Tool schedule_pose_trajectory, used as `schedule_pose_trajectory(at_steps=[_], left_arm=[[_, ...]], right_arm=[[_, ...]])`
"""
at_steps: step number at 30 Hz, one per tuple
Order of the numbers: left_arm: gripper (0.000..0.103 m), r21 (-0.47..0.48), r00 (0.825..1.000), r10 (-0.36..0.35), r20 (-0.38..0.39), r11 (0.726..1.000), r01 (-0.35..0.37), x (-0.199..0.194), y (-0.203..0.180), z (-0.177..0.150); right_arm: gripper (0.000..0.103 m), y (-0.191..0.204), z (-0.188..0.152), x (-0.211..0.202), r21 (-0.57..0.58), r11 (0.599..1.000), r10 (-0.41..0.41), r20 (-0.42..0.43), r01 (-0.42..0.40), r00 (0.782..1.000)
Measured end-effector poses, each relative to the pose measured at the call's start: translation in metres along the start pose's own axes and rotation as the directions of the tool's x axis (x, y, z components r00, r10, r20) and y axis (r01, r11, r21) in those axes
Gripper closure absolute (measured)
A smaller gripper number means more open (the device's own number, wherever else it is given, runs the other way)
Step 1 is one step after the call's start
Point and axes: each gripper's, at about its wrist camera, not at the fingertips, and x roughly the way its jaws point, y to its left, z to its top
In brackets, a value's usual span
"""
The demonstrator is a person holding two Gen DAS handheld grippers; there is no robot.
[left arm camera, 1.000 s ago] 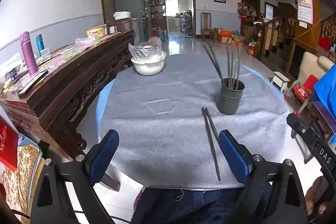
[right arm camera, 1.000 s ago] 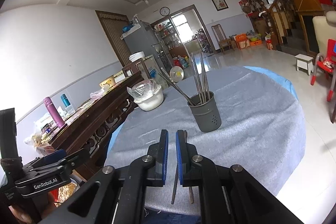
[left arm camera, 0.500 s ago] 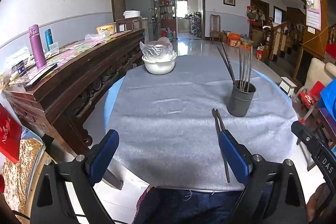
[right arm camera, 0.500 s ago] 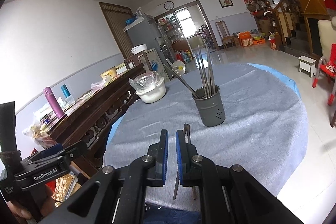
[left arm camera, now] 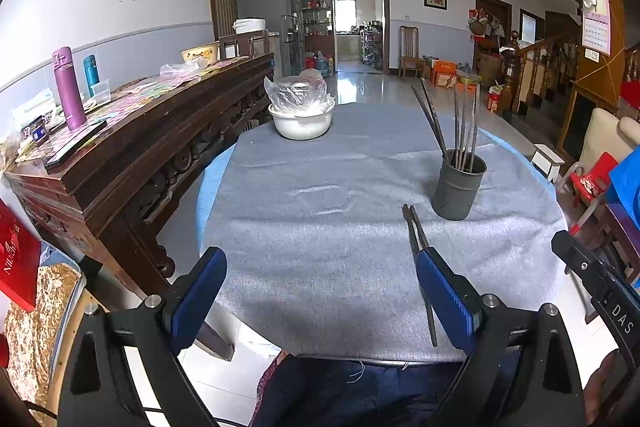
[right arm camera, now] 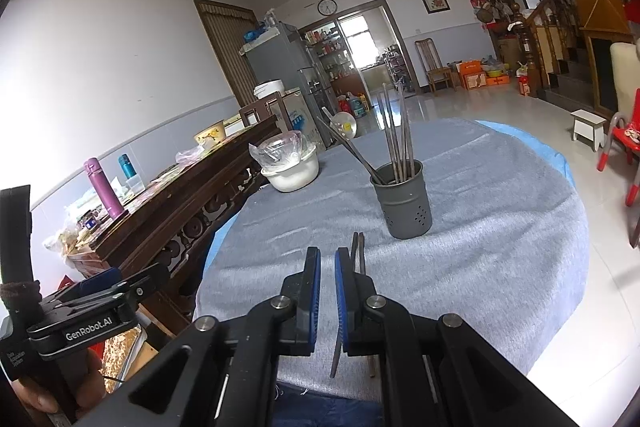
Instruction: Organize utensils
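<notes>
A pair of dark metal chopsticks (left arm camera: 418, 247) lies on the grey cloth near the table's front edge, just in front of a grey perforated holder (left arm camera: 460, 187) that has several more chopsticks standing in it. My left gripper (left arm camera: 320, 291) is open and empty, and its right finger hides part of the pair. My right gripper (right arm camera: 328, 259) is shut with nothing between its pads. It hovers over the near half of the chopsticks (right arm camera: 358, 251), whose far tips show past its right finger. The holder (right arm camera: 404, 203) stands a little beyond them.
A white bowl (left arm camera: 302, 123) covered with a plastic bag sits at the table's far left. A dark wooden sideboard (left arm camera: 140, 131) with bottles and clutter runs along the left. A small stool (right arm camera: 588, 123) and a red chair (right arm camera: 624, 147) stand on the floor to the right.
Both views have shifted slightly, so the holder and chopsticks sit a bit higher in the frames. The grippers' states are the same and nothing on the table has moved.
</notes>
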Motion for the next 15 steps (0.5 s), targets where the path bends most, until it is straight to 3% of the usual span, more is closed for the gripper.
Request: schedule_pose_trajectory(at_steps=[15], left_arm=[[0.007, 0.009, 1.0, 0.001, -0.017, 1.0, -0.001, 0.0052, -0.0001, -0.0016]], right_arm=[[0.094, -0.0003, -0.0037, 0.0054, -0.005, 1.0, 0.006, -0.026, -0.006, 1.0]])
